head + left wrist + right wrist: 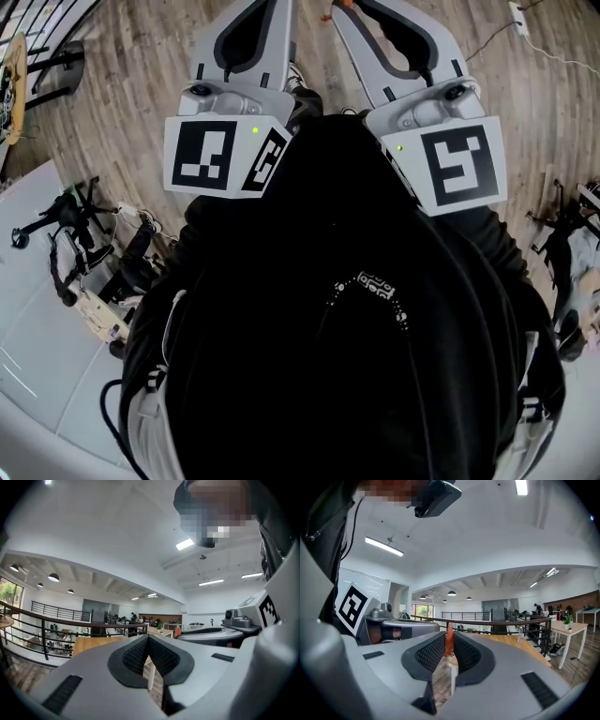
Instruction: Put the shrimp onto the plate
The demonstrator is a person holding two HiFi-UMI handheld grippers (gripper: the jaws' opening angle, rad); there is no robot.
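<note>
The right gripper point(448, 654) is clenched on the shrimp point(449, 639), an orange sliver pinched between its jaws near the tips. The left gripper point(148, 641) is closed and empty. The pinch should hold steady and level until the plate lies under the jaws. No plate shows anywhere, and the jaws hide most of the shrimp.

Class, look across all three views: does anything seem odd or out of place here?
No plate shows anywhere. The right gripper pinches a thin orange piece, probably the shrimp, while aimed level at a distant railing.
</note>
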